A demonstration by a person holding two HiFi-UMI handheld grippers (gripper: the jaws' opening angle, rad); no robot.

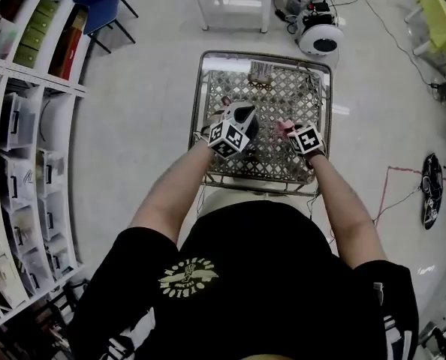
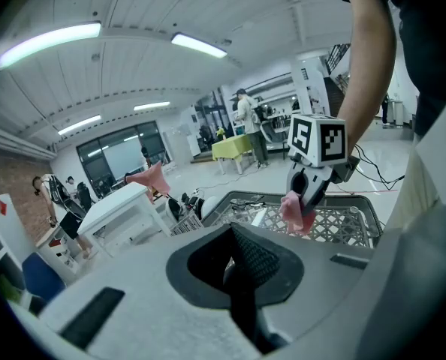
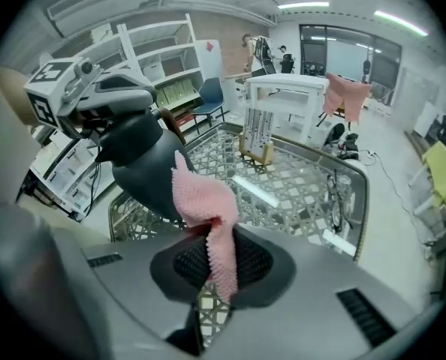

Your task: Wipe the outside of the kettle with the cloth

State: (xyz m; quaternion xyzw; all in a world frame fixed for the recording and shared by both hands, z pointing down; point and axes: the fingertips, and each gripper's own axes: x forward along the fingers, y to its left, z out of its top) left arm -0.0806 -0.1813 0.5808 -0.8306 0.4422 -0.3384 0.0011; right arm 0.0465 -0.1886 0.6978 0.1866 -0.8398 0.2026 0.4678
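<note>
Over the wire-lattice table (image 1: 202, 96): kettle gripped, cloth clamped alongside.

The dark kettle (image 3: 137, 167) is held at its top by the left gripper (image 2: 234, 270), whose jaws are closed on it; the kettle body hangs below that gripper's marker cube, over the near half of the lattice. The pink cloth (image 3: 200, 201) is pinched between the closed jaws of the right gripper (image 3: 221, 268), with one corner standing up and a fold drooping past the pads. In the head view the cloth is seen just beside the kettle's right flank. Whether cloth and kettle touch cannot be told. Shelving is noted along the left wall.
</note>
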